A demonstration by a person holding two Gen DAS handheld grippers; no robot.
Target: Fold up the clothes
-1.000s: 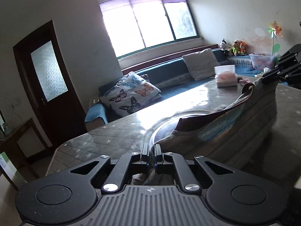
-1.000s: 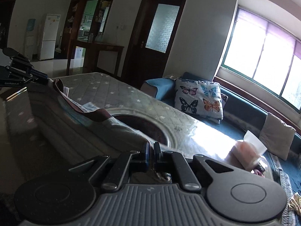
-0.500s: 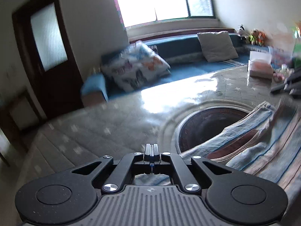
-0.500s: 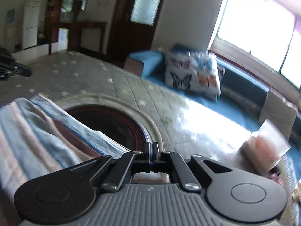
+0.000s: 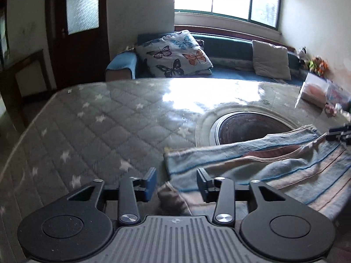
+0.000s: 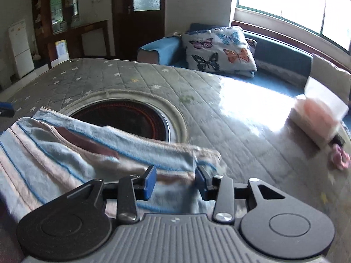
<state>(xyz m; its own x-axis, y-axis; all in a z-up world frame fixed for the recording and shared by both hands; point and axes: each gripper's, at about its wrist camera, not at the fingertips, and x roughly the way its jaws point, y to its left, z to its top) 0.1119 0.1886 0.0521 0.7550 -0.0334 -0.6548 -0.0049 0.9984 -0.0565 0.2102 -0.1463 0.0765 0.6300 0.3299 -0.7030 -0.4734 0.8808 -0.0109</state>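
Note:
A striped cloth in light blue, pink and maroon point(image 5: 274, 166) lies folded on the quilted table top, partly over a dark round opening point(image 5: 248, 129). My left gripper point(image 5: 176, 184) is open just above the cloth's left corner, holding nothing. My right gripper point(image 6: 175, 180) is open over the cloth's right corner point(image 6: 171, 160), also empty. The right gripper's tips show at the right edge of the left wrist view point(image 5: 341, 131). The left gripper's blue pad shows at the left edge of the right wrist view point(image 6: 6, 110).
The table has a grey star-patterned quilted cover point(image 5: 98, 127). A tissue box point(image 6: 318, 120) and a small pink object point(image 6: 340, 156) stand at the table's right. A blue sofa with a butterfly pillow point(image 5: 175, 54) lies behind. A dark door point(image 5: 79, 22) stands at left.
Both grippers lowered the lifted cloth onto the table and opened, letting go of its corners. The cloth now lies folded flat.

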